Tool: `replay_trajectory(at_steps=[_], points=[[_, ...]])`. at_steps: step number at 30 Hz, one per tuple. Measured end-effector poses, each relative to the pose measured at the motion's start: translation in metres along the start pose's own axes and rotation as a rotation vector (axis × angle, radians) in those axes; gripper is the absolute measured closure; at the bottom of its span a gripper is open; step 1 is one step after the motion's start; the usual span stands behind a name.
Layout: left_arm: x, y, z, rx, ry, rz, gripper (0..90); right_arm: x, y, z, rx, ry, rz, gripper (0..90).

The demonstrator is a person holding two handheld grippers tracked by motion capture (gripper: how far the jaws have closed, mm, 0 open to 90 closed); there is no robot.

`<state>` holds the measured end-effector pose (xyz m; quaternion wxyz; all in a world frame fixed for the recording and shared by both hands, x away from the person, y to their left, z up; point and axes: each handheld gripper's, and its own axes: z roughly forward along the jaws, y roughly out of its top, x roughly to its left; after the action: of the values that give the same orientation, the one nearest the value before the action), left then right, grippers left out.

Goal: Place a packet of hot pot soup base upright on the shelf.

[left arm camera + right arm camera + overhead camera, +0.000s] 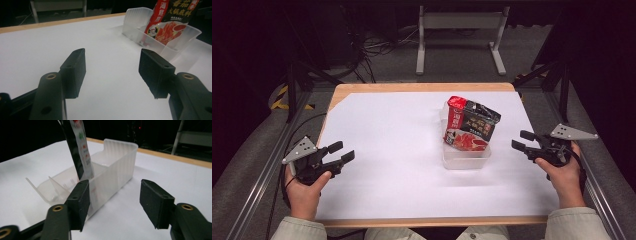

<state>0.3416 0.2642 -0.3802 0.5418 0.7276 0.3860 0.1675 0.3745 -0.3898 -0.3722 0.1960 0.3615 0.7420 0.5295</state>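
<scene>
A clear plastic container (466,156) sits right of centre on the white tabletop (392,150), with a red and black sauce packet (469,125) standing in it, leaning toward its far end. The left hand-held gripper (340,153) hovers near the tabletop's left edge, well apart from the container, which lies off to its right; its jaws are spread with nothing between them. In the left gripper view the packet (172,17) and container (150,30) appear far ahead on the right. The right hand-held gripper (523,141) is at the right edge, near the container's right side and pointing toward it, jaws spread and empty. In the right gripper view the container wall (117,175) stands just beyond the left jaw.
</scene>
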Motion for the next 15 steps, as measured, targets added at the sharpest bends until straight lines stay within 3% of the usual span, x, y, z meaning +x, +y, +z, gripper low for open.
replay_trajectory(at_steps=[8, 15], points=[[0.006, -0.012, 0.008, 0.016, 0.013, -0.007, 39.8, -0.008, -0.017, 0.004, 0.002, -0.039, 0.030, 35.2], [0.010, -0.023, 0.014, 0.039, 0.011, -0.005, 39.7, -0.012, -0.035, 0.013, 0.080, -0.090, 0.021, 26.0]])
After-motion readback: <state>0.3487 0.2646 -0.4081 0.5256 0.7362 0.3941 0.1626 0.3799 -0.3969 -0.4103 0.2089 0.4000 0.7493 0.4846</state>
